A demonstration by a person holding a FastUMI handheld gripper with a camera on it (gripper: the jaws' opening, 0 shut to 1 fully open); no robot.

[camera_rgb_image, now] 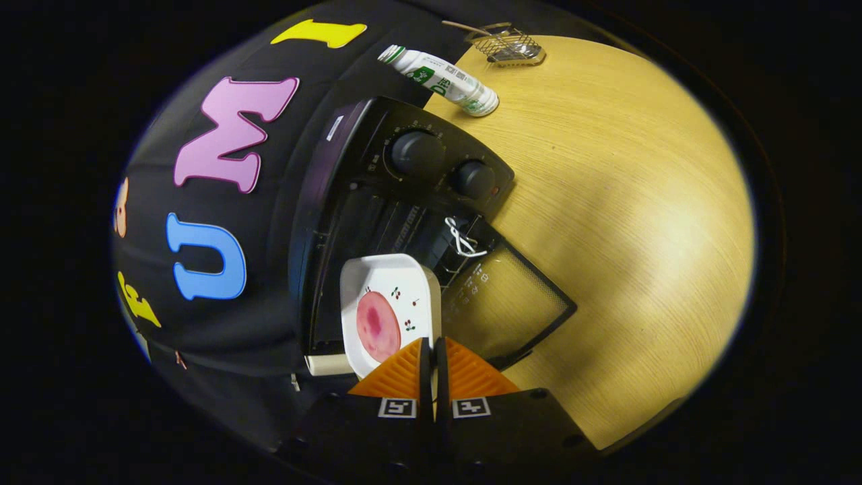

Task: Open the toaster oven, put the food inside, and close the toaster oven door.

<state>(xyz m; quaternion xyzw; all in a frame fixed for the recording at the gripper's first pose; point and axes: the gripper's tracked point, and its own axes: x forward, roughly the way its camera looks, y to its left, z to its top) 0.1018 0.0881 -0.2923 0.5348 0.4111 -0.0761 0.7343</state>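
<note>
Plate (390,306) edge behind hand-held gripper (433,357)

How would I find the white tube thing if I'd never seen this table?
Start at the black toaster oven on the wooden table. Just beyond its two round knobs lies a white-and-green tube on its side, far ahead of the fingers, unlike the wire rack.

One toaster oven (404,202), one plate (390,296), one bottle (441,79), one wire basket (512,47), two knobs (417,153)

The white bottle (439,79) lying on the counter (626,202) carries a green label with large letters, too skewed to read. Markings on the toaster oven (404,195) door glass (small white figures) are illegible.
</note>
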